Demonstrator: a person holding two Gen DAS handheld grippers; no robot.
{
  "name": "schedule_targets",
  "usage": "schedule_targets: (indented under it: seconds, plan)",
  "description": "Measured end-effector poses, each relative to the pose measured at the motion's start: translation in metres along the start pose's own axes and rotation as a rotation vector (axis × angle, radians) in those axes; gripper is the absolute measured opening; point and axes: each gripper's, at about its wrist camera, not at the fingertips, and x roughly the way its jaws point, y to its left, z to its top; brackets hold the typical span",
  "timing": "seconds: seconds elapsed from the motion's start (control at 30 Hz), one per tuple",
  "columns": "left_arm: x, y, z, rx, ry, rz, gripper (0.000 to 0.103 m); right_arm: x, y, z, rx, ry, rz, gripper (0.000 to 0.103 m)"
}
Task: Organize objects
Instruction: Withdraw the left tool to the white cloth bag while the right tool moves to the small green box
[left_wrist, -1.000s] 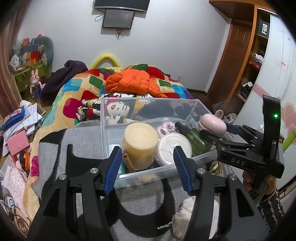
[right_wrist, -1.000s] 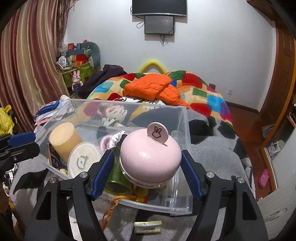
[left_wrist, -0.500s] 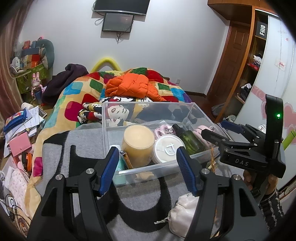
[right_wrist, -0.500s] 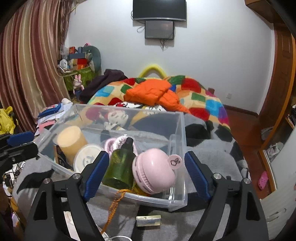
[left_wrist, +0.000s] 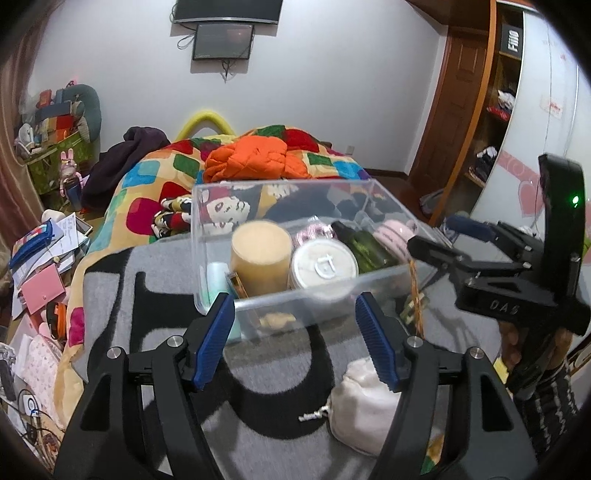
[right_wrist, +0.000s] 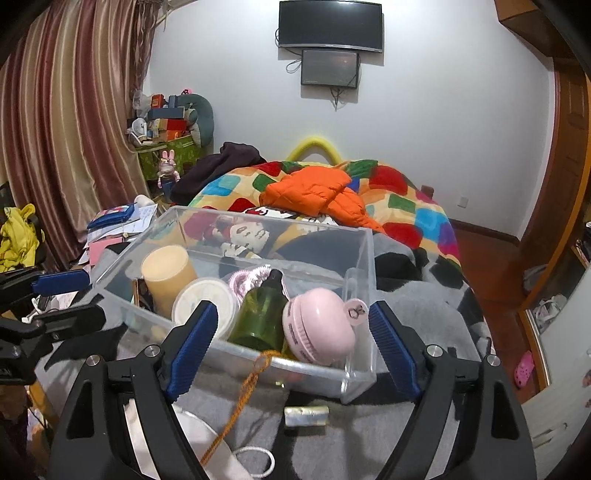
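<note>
Before me: white wall (right_wrist: 424, 122) bearing two dark screens (right_wrist: 330, 24); striped curtain (right_wrist: 70, 122) at my left; wooden door (left_wrist: 461, 110) at right.

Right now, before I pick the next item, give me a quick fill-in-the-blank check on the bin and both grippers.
1. The pink round case lies inside the clear ____.
2. The right gripper is ____ and holds nothing.
3. Left of the pink case stands a ____ bottle.
4. An orange ____ hangs over the bin's near wall.

Missing words: bin; open; green; cord
</note>
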Motion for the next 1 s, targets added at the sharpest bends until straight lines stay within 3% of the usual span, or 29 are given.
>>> schedule_targets:
  seconds: [0.6,0.77,1.0]
  plan:
    - [0.016,-0.026,-0.049,0.018,0.151,-0.061,0.070,-0.011,-0.030,-0.051,0.050,0.089,-0.069,0.084]
    - [0.022,-0.035,-0.059,0.028,0.172,-0.046,0.074,-0.001,-0.038,-0.065,0.087,0.145,-0.056,0.084]
    - [0.022,-0.035,-0.062,-0.007,0.187,-0.094,0.074,0.005,-0.037,-0.074,0.107,0.176,-0.033,0.084]
